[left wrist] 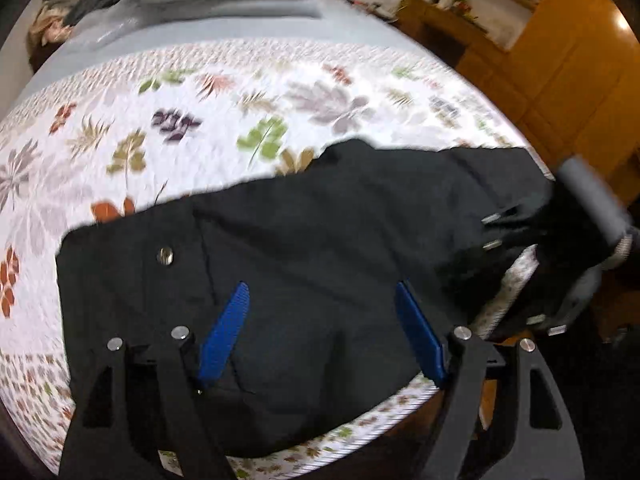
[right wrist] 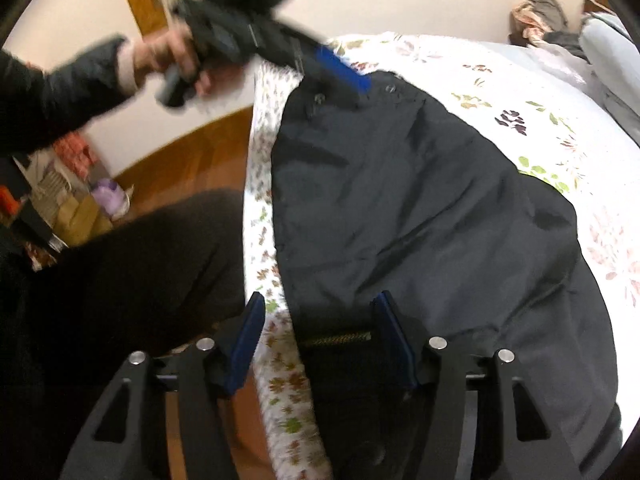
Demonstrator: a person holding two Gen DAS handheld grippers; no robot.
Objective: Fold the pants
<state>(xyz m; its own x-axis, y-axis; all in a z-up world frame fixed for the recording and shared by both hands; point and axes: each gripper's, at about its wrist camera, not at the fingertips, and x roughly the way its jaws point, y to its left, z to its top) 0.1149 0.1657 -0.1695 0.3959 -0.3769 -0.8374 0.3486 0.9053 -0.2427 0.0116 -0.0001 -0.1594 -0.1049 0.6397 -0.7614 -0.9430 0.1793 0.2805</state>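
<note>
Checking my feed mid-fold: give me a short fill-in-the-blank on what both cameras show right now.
1. The pants are ____ in colour.
2. They lie on a bed whose cover is printed with ____.
3. The pads of the left gripper are ____ in colour.
4. The jaws of the right gripper stand ____, with nothing clamped between them.

Missing words: black; leaves; blue; open

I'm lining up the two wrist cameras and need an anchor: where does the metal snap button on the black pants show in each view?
Left wrist view: the snap button sits left of centre on the black pants, beyond the open left gripper.
Right wrist view: probably the small round stud near the top, beside the left gripper's blue pad; blurred, so uncertain.
Shared landmark: the leaf-print bedspread.
</note>
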